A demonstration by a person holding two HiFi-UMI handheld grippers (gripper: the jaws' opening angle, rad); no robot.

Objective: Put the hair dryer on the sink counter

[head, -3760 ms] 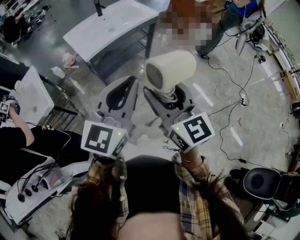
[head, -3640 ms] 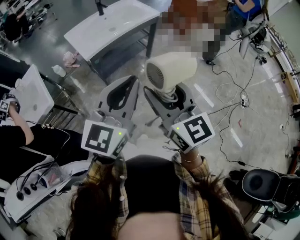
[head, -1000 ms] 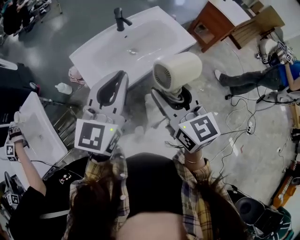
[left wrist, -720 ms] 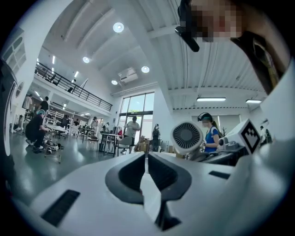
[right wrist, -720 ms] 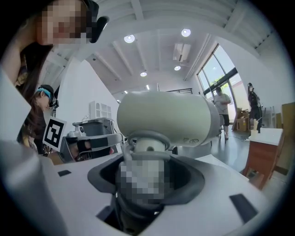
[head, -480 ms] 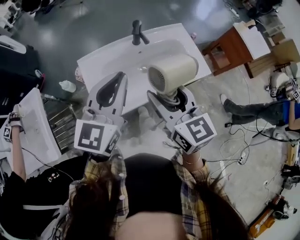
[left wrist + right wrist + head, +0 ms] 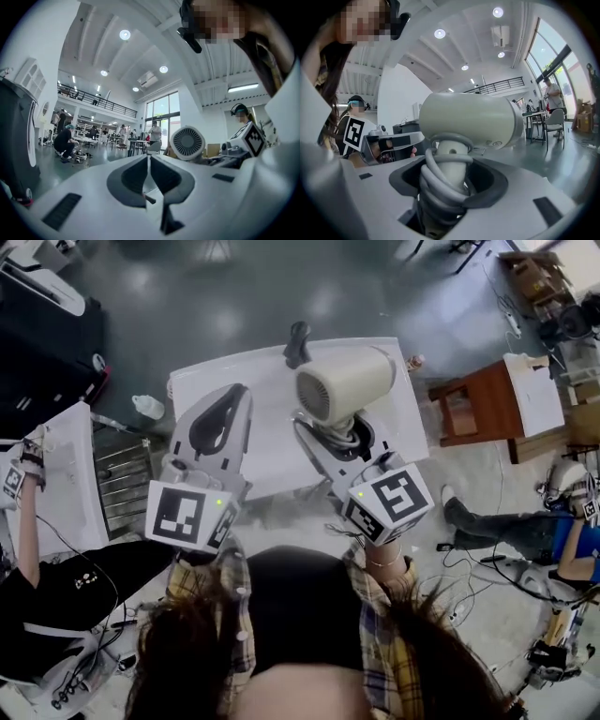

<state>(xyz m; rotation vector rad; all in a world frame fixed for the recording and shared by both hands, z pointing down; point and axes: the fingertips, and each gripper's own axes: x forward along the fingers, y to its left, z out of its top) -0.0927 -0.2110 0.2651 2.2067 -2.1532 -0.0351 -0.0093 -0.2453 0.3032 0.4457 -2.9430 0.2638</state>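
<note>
**A:** Start with the head view. Where was the hair dryer?

**B:** The hair dryer (image 7: 343, 382) stood upright at the 12 o'clock end of the right gripper (image 7: 339, 432). The jaws were clamped on its handle, and its round grille faced about 8 o'clock. In the picture it overlapped the right part of the white sink counter (image 7: 267, 451), but it was held up, not resting there.

**A:** And the other tool?

**B:** The left gripper (image 7: 231, 405) hung at 9 o'clock from the dryer, near it but apart. It also pointed toward 12 o'clock, over the counter. The dark faucet (image 7: 298, 341) sat at the counter's 12 o'clock edge, and a wooden stand (image 7: 476, 411) stood at its 3 o'clock side.

**A:** What did the left gripper view show?

**B:** Its jaws were drawn together to a thin slit, with nothing between them. The dryer's grille showed at about 2 o'clock from the jaw tips, beside the right gripper's marker cube (image 7: 253, 138).

**A:** And the right gripper view?

**B:** The jaws were spread fairly wide but pressed on the dryer's handle, which had its grey cord (image 7: 438, 186) coiled round it. The cream barrel lay crosswise at 12 o'clock above the jaws, and the left gripper showed at 9 o'clock.
</note>
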